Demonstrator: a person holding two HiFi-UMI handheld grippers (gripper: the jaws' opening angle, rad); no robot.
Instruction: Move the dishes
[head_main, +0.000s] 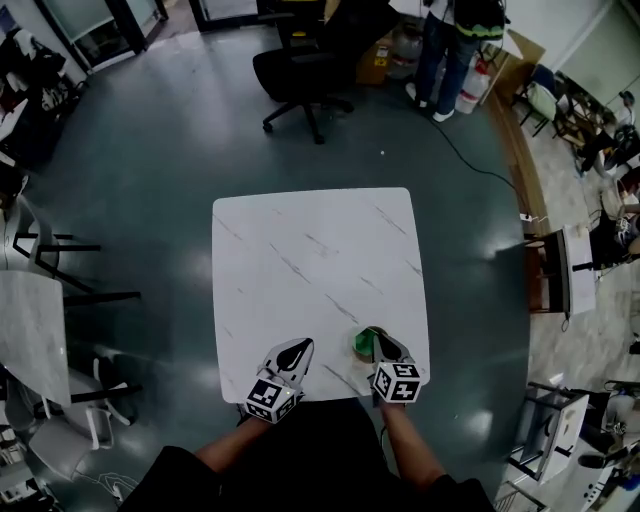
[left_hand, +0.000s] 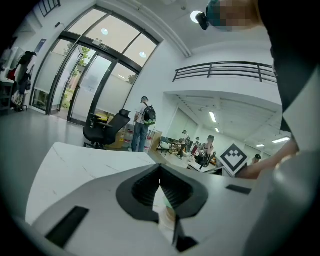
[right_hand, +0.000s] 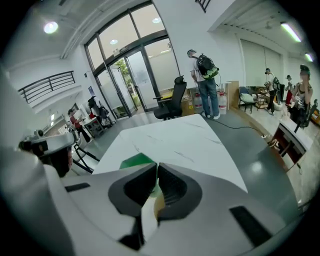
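A white marble-patterned table (head_main: 310, 270) fills the middle of the head view. The only dish on it is a small green one (head_main: 361, 344), near the front right edge. My right gripper (head_main: 376, 340) is at that dish with its jaws closed on the rim. In the right gripper view the green dish (right_hand: 132, 161) shows just behind and left of the closed jaws of my right gripper (right_hand: 157, 168); most of it is hidden by them. My left gripper (head_main: 297, 348) hovers over the front edge to the left, shut and holding nothing, and in its own view the left gripper (left_hand: 160, 168) has its jaws together.
A black office chair (head_main: 300, 65) and a standing person (head_main: 450, 45) are beyond the table's far side. Metal chairs (head_main: 60, 270) and another white table (head_main: 30, 335) stand at the left. A dark rack (head_main: 548, 270) stands at the right.
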